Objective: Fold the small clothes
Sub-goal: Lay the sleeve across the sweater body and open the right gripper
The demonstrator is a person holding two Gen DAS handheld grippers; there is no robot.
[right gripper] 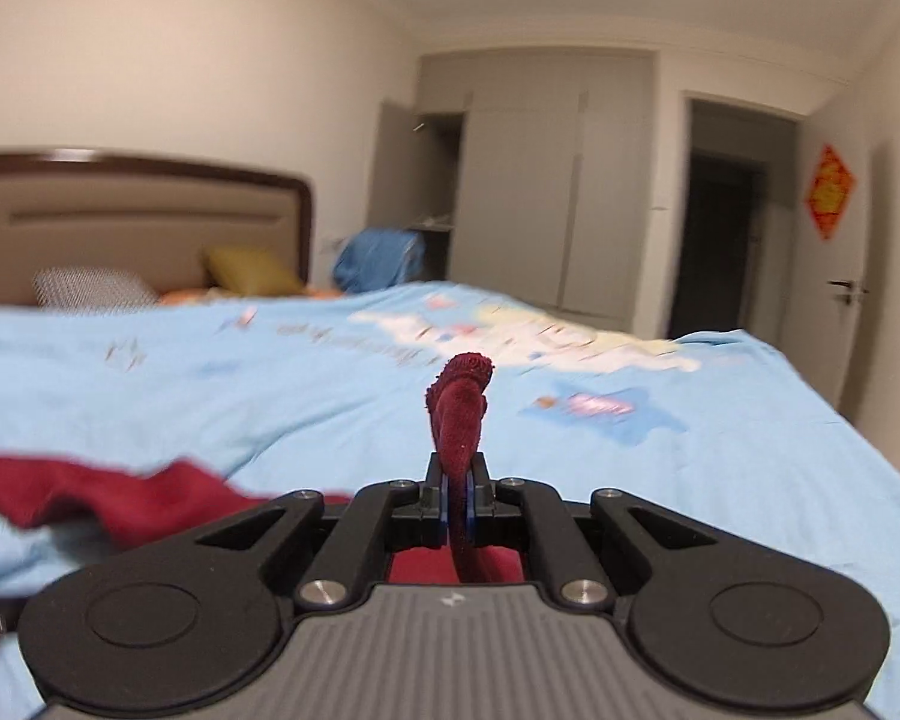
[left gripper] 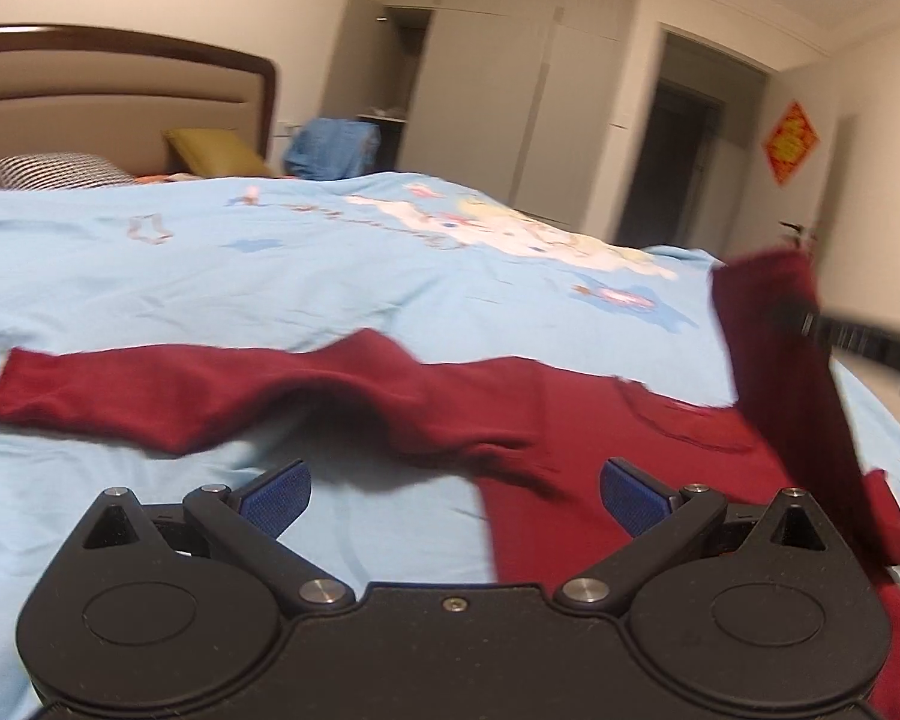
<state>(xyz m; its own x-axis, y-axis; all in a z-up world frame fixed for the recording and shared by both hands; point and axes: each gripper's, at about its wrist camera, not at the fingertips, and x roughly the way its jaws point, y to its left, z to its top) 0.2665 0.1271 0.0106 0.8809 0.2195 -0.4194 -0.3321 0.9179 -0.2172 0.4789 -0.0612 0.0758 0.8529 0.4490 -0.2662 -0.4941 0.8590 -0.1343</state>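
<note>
A small dark red long-sleeved top [left gripper: 600, 420] lies on the light blue bed cover [left gripper: 270, 264]. One sleeve [left gripper: 168, 396] stretches flat to the left. The other sleeve [left gripper: 774, 330] is lifted up at the right, pinched by my right gripper, whose black fingers [left gripper: 858, 339] reach in from the right edge. In the right wrist view my right gripper [right gripper: 459, 510] is shut on that sleeve's cuff [right gripper: 459, 408], which sticks up between the pads. My left gripper [left gripper: 453, 495] stands open just above the top's near edge, holding nothing.
The bed cover [right gripper: 720, 480] spreads wide ahead and to the right. Pillows [left gripper: 54, 171] and a wooden headboard [left gripper: 120, 84] stand at the far left. A blue bundle [left gripper: 333, 147], grey wardrobes [left gripper: 510, 102] and a doorway [left gripper: 672, 162] lie beyond the bed.
</note>
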